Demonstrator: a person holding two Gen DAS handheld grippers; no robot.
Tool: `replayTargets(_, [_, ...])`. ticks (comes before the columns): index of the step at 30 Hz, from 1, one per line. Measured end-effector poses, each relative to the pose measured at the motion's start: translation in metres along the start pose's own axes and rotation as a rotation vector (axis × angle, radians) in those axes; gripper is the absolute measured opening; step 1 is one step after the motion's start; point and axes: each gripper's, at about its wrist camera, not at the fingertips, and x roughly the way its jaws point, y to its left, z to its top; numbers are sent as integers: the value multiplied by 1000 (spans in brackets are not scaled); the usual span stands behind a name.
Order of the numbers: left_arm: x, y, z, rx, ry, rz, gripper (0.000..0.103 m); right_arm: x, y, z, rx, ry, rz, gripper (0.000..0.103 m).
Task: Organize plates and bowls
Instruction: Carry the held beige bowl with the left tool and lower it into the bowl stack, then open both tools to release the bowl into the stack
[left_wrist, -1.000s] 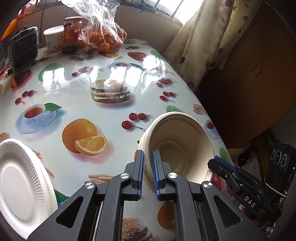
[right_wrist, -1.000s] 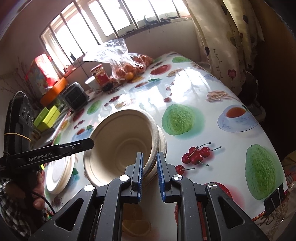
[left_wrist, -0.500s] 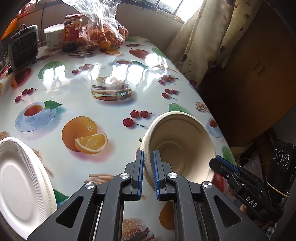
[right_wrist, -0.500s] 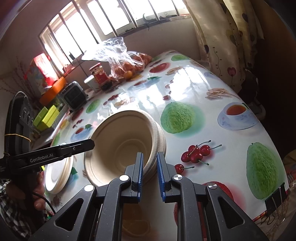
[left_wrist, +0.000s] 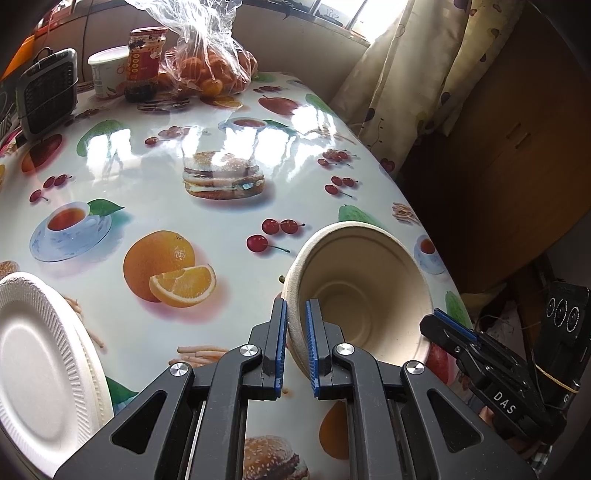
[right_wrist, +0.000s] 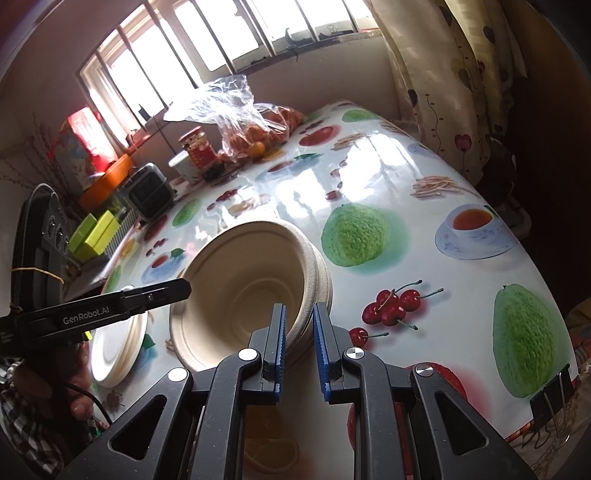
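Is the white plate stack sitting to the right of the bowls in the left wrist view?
No, the white plate stack sits at the far left edge, while the paper bowls are right of centre.

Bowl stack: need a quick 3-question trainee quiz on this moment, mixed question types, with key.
1. True or false: both grippers clamp the rim of the paper bowl stack.
2. The white foam plates lie on which side of the left gripper in its own view? A) left B) right C) behind the bowls
3. Fill in: the bag of oranges sits at the table's ___ end, beside the red-labelled jar.

Key: 1 true, the right gripper pinches the opposite rim; 2 A; 3 far.
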Motion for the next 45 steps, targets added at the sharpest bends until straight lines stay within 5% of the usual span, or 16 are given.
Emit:
replayTargets(22, [1, -1, 0, 4, 1, 2, 14, 0, -2, -1, 3, 0, 0, 22])
replayTargets(32, [2, -3, -1, 6, 2, 5, 14, 0, -2, -1, 5, -2, -2, 35])
replayTargets(45, [-4, -3, -5, 27, -39, 26, 42, -5, -3, -3, -10, -29, -29, 49])
